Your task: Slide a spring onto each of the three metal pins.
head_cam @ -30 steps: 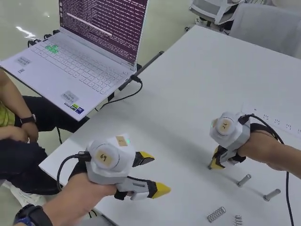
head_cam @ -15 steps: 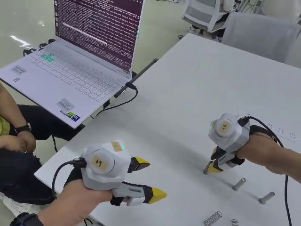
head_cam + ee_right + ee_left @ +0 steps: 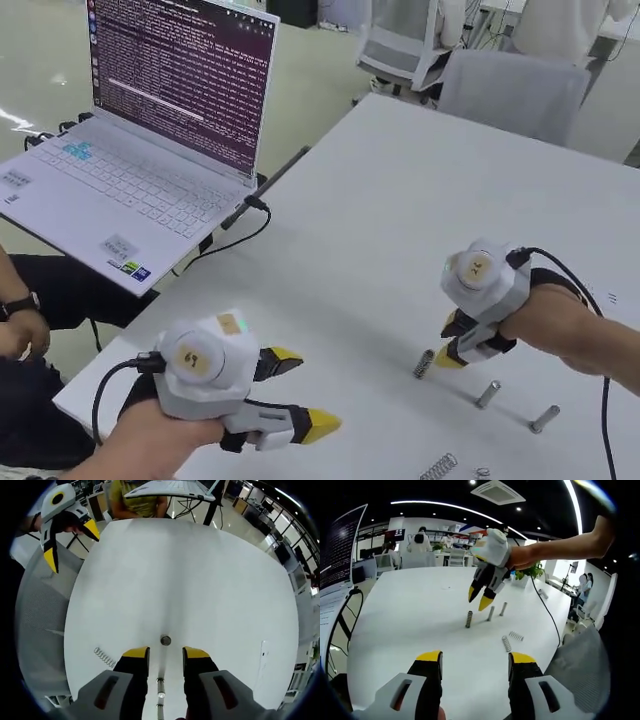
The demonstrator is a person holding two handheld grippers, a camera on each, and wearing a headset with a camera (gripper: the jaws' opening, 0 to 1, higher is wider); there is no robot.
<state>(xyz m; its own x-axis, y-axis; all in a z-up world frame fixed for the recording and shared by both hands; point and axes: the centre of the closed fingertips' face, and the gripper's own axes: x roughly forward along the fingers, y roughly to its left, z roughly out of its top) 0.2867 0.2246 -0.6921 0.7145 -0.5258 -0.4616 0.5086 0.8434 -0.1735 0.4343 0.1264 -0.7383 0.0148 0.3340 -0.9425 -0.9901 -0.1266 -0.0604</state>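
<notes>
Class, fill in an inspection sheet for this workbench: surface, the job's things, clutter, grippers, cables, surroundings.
Surface: white table, smooth top.
Job's things: three upright pins; sprung pin carries a spring, two bare pins beside it; loose springs lie flat.
Clutter: nothing seen.
Grippers: left gripper open, empty; right gripper open, tips just above the sprung pin.
Cables: laptop cable; gripper cable.
Surroundings: open laptop, chair, seated person.

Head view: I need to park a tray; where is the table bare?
Free: the broad middle and far part of the white table, between the open silver laptop and the right gripper. Crowded: the near right edge, with three upright metal pins and loose coil springs.
</notes>
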